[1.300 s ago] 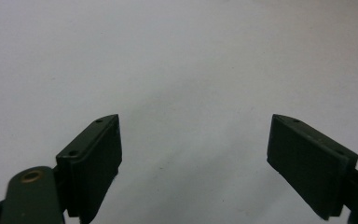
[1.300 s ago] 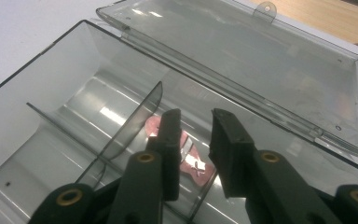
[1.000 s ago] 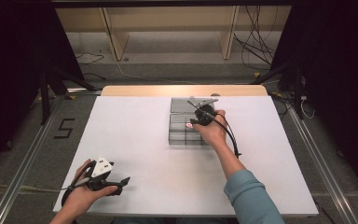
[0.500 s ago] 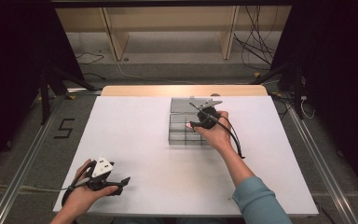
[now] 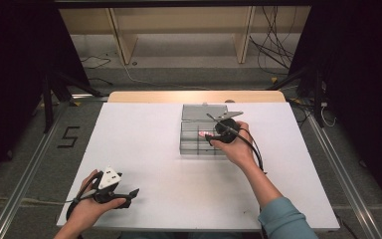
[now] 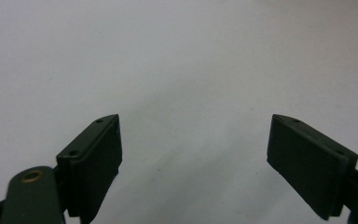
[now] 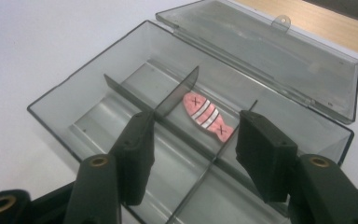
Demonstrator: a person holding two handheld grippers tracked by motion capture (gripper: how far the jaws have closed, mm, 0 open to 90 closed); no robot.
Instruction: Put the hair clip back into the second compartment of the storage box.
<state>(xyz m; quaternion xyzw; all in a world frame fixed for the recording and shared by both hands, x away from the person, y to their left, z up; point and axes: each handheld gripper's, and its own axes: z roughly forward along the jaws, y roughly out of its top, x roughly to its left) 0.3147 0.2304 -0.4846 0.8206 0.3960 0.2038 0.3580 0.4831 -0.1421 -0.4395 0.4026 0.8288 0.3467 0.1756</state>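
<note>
We see a clear plastic box (image 5: 201, 137) lying open a little toward the far edge of the white bench (image 5: 144, 149), right of its middle, with its lid (image 7: 279, 56) folded back flat toward that far edge. Dividers split the box into compartments, and a pink fish-shaped piece (image 7: 205, 114) with white stripes lies flat in one along the lid side. Our right hand-held gripper (image 7: 196, 149) hovers over the box, jaws apart with nothing between them, the fish just beyond their tips. Our left hand-held gripper (image 6: 193, 149) rests near the bench's near left corner, well apart from the box, jaws spread wide over bare white surface.
</note>
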